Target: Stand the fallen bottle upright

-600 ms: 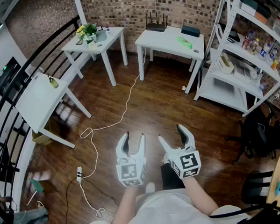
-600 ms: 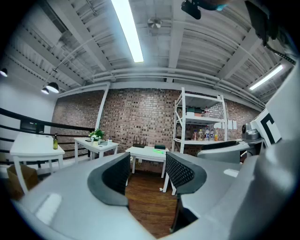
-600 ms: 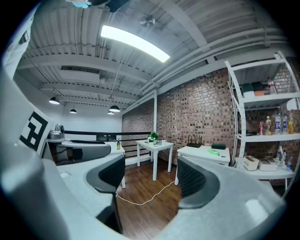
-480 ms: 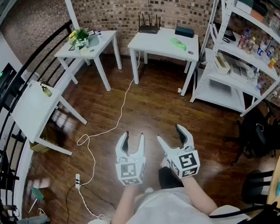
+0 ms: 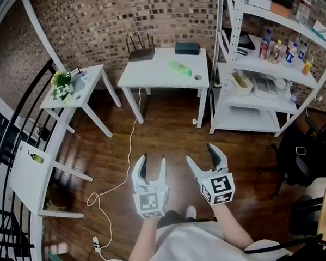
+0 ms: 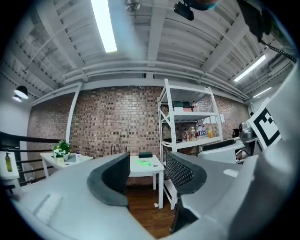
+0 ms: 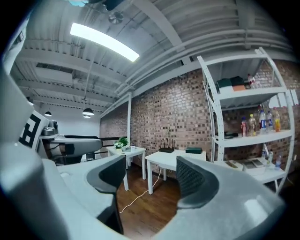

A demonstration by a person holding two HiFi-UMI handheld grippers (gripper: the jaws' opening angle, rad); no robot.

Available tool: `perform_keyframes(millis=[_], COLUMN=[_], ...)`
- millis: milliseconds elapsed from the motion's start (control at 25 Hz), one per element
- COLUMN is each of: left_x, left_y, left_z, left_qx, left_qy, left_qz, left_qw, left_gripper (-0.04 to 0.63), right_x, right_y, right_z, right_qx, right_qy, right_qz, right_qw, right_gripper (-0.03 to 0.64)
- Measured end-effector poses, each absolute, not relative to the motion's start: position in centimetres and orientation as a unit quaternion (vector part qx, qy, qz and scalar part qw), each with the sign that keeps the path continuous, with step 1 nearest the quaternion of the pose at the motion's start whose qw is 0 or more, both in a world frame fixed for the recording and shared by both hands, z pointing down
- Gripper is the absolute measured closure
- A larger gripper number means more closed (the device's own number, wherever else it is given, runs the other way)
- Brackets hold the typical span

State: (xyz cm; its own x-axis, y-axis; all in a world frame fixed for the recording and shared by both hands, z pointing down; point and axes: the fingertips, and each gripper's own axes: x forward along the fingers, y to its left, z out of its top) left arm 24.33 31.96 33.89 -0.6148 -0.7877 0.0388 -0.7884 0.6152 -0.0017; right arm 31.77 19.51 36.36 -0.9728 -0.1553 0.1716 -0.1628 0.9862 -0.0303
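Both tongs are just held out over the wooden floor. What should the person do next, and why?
Probably step toward the white table: the green bottle lies on its side there, well beyond the left tongs and right tongs, which are both open and empty.

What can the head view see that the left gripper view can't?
Only the head view shows the cable snaking over the floor and the person's white shirt.

Only the left gripper view shows the ceiling with its long light. It also gives a close look along the left gripper, whose fingers stand apart with nothing between them.

Both show the white table with the green bottle lying on it, the plant, and the shelf.
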Motion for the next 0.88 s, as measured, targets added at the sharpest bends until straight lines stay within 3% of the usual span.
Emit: perform_keyframes(millis=[280,520,760,880], left_x=[15.9,4.9,-5.9,-9.9], left_y=[24.7,15.8,8.7,6.5], left_z=[39.1,40.6,39.6,41.9], left_qx=[0.453,0.464,0.485,0.494], left_qy=[-0.889,-0.885,-0.874,-0.87], left_qz=[0.027,-0.001,-0.016,-0.014], left_qw=[0.065,0.042,-0.02,0.003], left_gripper=[0.353,0.353,0.353,0.353], right_x=[23.9,13.6,2.5,-0.5], right_y=[13.5,4.5,-1.5,-4.0], right_z=[40.6,42.5,42.0,43.9], right_qx=[0.074,0.087,0.093,0.106], right_qy=[-0.989,-0.989,-0.993,-0.991], right_qz=[0.047,0.033,0.0,0.009], right_qw=[0.119,0.118,0.072,0.082], right_gripper=[0.302,0.305,0.307,0.314])
